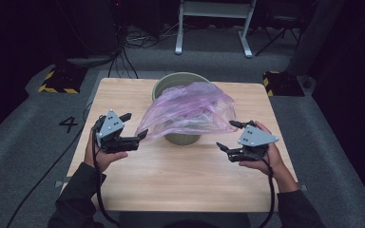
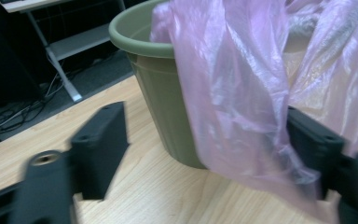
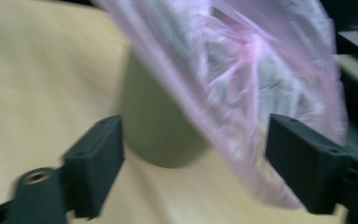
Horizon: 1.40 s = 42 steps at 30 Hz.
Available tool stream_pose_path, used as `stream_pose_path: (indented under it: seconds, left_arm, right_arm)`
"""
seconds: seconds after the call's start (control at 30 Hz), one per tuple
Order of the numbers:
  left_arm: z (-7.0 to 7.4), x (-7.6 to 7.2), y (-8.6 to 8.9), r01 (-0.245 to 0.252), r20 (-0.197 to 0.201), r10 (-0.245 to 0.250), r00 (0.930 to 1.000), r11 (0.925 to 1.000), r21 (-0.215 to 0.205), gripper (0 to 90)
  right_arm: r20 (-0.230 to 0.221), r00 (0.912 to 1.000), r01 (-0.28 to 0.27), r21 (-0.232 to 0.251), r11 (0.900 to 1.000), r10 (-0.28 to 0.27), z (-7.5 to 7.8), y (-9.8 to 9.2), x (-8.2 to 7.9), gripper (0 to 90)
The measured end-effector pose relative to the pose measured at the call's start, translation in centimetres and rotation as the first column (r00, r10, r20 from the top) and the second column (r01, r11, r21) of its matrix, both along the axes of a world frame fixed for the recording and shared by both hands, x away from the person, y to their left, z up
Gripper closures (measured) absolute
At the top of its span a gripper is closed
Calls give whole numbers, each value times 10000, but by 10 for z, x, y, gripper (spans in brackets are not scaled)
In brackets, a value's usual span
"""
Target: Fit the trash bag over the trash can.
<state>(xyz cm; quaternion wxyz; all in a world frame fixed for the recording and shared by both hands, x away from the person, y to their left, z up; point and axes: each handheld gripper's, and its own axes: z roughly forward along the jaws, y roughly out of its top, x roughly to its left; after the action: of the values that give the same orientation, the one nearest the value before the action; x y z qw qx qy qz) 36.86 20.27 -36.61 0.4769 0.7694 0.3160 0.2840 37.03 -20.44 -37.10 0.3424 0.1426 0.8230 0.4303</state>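
Observation:
An olive-green bin stands on the wooden table, at its middle towards the far side. A translucent pink plastic bag lies loosely over the bin and hangs down its front. My left gripper is open just left of the bag's lower corner. My right gripper is open just right of the bag. In the left gripper view the bag hangs over the bin, its edge in front of the right jaw, with the gripper wide apart. In the right gripper view the blurred bag and bin lie ahead of the open gripper.
Grey carpet surrounds the table, with a "4" marked on its left. Yellow-and-black striped blocks sit by the far corners. Behind stand a white desk frame and floor cables.

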Motion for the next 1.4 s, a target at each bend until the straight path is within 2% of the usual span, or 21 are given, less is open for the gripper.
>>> stream_pose_path:
  seconds: [0.03,0.07,0.13,0.17,0.23,0.33,0.43,0.5,0.6,0.63,0.7,0.73,0.77,0.87,0.97,1.03,1.1,1.2,1.27,1.33,1.4]
  left_arm:
    - [-2,3,-2,-151,-53,153,9999,9995,270,315]
    - [-4,7,-3,-208,-79,213,9997,9982,570,368]
    - [-10,13,-2,-286,-35,290,9996,9965,784,565]
    - [-12,17,-1,-326,-67,334,9994,9949,957,614]
    - [-17,27,3,-505,-172,524,9985,9940,975,713]
    - [-25,43,8,-786,-662,833,9943,9944,703,776]
    - [-34,57,8,-1011,-953,1091,9894,9912,850,787]
    - [-39,66,7,-992,-1264,1061,9863,9933,601,791]
    - [-44,76,3,-1273,-1285,1328,9828,9906,500,787]
    - [-45,78,2,-1398,-1307,1449,9808,9890,474,748]
    - [-43,78,0,-1418,-1209,1447,9821,9894,326,568]
    - [-42,76,0,-1345,-1162,1355,9839,9908,160,484]
    - [-40,72,1,-1246,-1046,1248,9867,9922,84,419]
    - [-32,57,8,-986,-537,977,9938,9950,-131,309]
    - [-22,44,19,-957,-132,952,9954,9943,-460,299]
    - [-16,37,24,-939,174,951,9953,9938,-600,297]
    - [-11,32,25,-953,362,979,9945,9932,-664,298]
    - [-5,31,23,-842,476,871,9951,9946,-602,299]
    - [-4,33,19,-1012,464,1036,9935,9936,-502,321]
    - [-5,36,17,-1096,374,1116,9930,9927,-512,328]
    - [-7,38,16,-1053,315,1067,9938,9934,-454,338]
  right_arm:
    - [329,9985,437,-157,9989,-432,-1,5,-1,300]
    - [378,9983,442,-79,9990,-439,-1,8,0,471]
    - [76,9996,259,245,9994,-261,-3,9,4,680]
    - [-60,9998,183,115,9998,-183,-6,10,7,771]
    - [-335,9994,32,-86,10000,-35,-13,12,15,866]
    - [-1072,9941,-184,-67,9998,176,-26,13,31,897]
    - [-1600,9871,64,-108,9999,-80,-40,15,49,898]
    - [-2054,9786,119,116,9999,-93,-49,16,61,898]
    - [-2189,9748,401,-162,9991,-427,-58,19,75,894]
    - [-2293,9722,459,-80,9989,-465,-60,19,79,866]
    - [-2378,9697,573,-38,9983,-566,-62,19,81,663]
    - [-2413,9683,651,-54,9979,-645,-61,18,80,600]
    - [-2424,9690,520,76,9986,-486,-59,16,77,554]
    - [-1952,9804,337,383,9987,-256,-49,6,62,438]
    - [-1376,9905,104,842,9964,13,-32,-8,44,395]
    - [-795,9968,-34,1147,9934,126,-19,-16,32,392]
    - [-419,9977,-465,1552,9868,536,-5,-23,22,407]
    - [-121,9977,-629,1732,9829,660,9,-27,15,409]
    - [-271,9932,-1075,1578,9816,1131,15,-27,14,384]
    - [-730,9831,-1606,945,9825,1677,16,-23,12,333]
    - [-741,9832,-1635,487,9853,1668,10,-19,7,315]
